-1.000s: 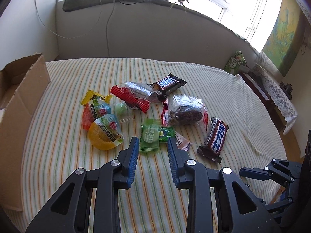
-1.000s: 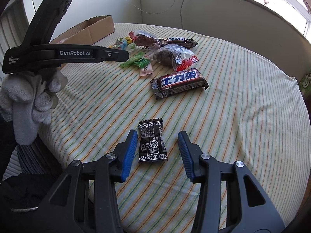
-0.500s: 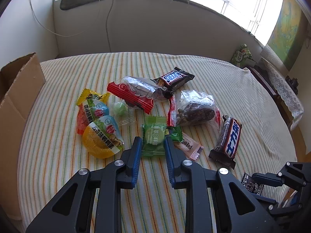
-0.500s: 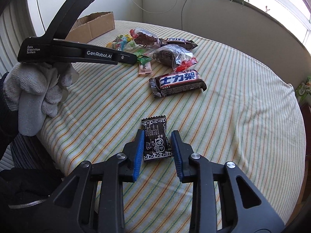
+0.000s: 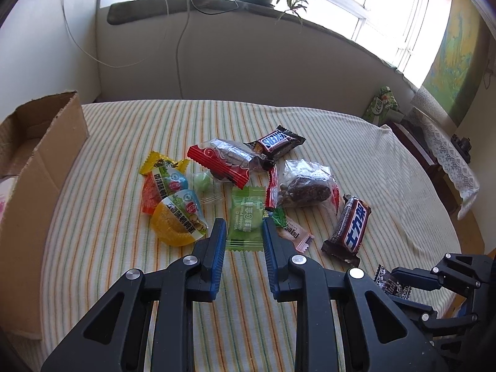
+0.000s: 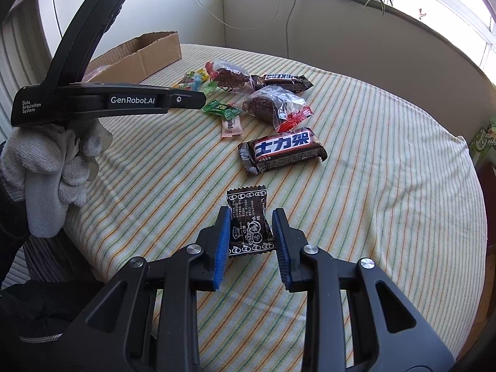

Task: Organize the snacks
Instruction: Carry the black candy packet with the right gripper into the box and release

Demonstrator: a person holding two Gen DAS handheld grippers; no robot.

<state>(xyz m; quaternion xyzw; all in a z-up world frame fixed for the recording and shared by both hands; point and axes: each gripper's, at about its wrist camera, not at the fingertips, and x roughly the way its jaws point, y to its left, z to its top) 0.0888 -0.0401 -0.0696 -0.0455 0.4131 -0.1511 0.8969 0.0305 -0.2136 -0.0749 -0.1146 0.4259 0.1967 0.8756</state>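
On the striped tablecloth (image 5: 124, 142) lies a heap of snacks. My left gripper (image 5: 243, 223) is shut on a green candy packet (image 5: 246, 207), with a blue pad against each long side. In the right wrist view, my right gripper (image 6: 251, 212) is shut on a small black candy packet (image 6: 248, 232), apart from the heap near the table's edge. The same packet (image 5: 390, 283) shows at the lower right of the left wrist view. Both packets rest on the cloth.
A brown Snickers bar (image 6: 282, 150), a clear bag of dark snacks (image 5: 305, 186), a red-ended bag (image 5: 226, 161), yellow jelly cups (image 5: 178, 217) and a pink packet (image 5: 294, 232) surround the green one. An open cardboard box (image 5: 40, 161) stands at the left. A gloved hand (image 6: 46, 167) holds the left gripper.
Both pairs of jaws have narrowed onto their packets. The left gripper has moved forward so that the green packet lies between its pads.
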